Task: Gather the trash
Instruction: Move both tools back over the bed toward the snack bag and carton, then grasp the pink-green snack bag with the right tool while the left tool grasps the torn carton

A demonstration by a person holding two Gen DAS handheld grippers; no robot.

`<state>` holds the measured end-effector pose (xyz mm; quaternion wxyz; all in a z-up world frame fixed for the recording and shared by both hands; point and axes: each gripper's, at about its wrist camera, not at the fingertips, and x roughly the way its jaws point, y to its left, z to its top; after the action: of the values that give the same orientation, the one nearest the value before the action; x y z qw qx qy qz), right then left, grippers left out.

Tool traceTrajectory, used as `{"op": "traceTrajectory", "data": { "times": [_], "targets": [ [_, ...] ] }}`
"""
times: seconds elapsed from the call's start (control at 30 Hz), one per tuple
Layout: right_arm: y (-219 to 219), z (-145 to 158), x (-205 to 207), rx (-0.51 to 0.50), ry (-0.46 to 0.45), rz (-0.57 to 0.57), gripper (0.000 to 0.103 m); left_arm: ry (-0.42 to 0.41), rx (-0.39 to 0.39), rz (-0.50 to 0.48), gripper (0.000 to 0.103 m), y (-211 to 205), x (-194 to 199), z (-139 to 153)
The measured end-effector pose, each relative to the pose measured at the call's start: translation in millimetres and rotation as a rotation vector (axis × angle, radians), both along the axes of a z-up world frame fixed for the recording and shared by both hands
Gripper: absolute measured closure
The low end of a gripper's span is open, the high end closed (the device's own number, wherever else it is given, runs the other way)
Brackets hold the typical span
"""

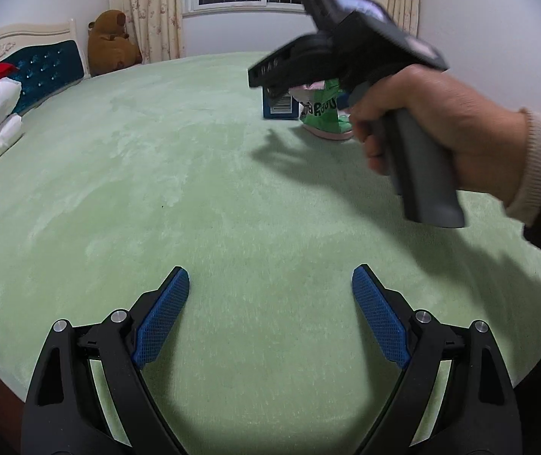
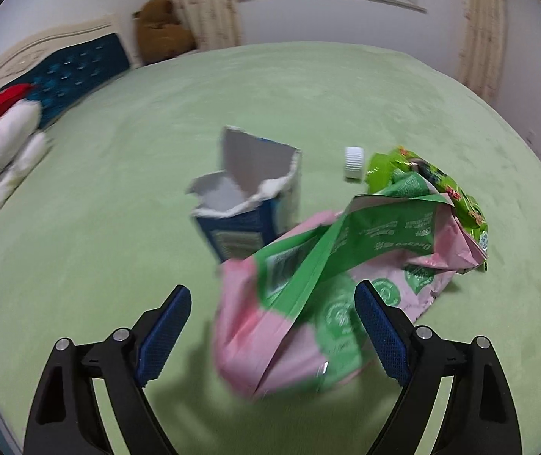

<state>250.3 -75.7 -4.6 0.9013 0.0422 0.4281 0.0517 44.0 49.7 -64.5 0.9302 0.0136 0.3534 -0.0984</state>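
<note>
Right wrist view shows our right gripper [image 2: 270, 326] wide open and empty, its pads astride the pink-and-green bag [image 2: 308, 303] lying on the bed [image 2: 118, 189] beside the torn blue carton [image 2: 247, 208]. We should sink lower and pinch a raised fold; the left gripper [image 1: 270, 314] hangs open, empty, well short.

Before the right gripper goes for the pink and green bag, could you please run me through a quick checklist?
1. Right gripper open, nothing held: ok.
2. Pink and green bag lies ahead between its fingers, untouched: ok.
3. Torn blue carton stands close beside the bag; may get knocked: not ok.
4. White cap clear of the path: ok.
5. Left gripper open, over bare green bedspread: ok.
6. Trash bin in view: not ok.
</note>
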Motion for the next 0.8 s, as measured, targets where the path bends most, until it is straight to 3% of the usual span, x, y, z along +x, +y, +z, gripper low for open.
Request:
{"op": "traceTrajectory", "data": {
  "times": [0.03, 0.17, 0.2, 0.33, 0.6, 0.8],
  "targets": [
    [-2, -4, 4, -0.002, 0.014, -0.009, 0.034, -0.003, -0.002, -0.001, 0.017, -1, 0, -1],
    [-11, -5, 0, 0.008, -0.002, 0.023, 0.056, -0.008, -0.002, -0.001, 0.017, -1, 1, -3],
    [-10, -3, -4, -0.003, -0.010, 0.039, 0.067, -0.010, -0.003, 0.000, 0.017, -1, 1, -3],
    [-22, 10, -30, 0.001, -0.060, 0.075, 0.072, -0.010, -0.009, 0.004, 0.017, -1, 1, -4],
    [-79, 33, -115, 0.165, -0.126, 0.137, 0.074, -0.006, -0.024, 0.015, 0.017, -1, 1, -2],
    [-112, 44, -177, 0.141, -0.184, 0.189, 0.074, 0.019, -0.067, 0.000, 0.017, -1, 10, 5]
  ]
}}
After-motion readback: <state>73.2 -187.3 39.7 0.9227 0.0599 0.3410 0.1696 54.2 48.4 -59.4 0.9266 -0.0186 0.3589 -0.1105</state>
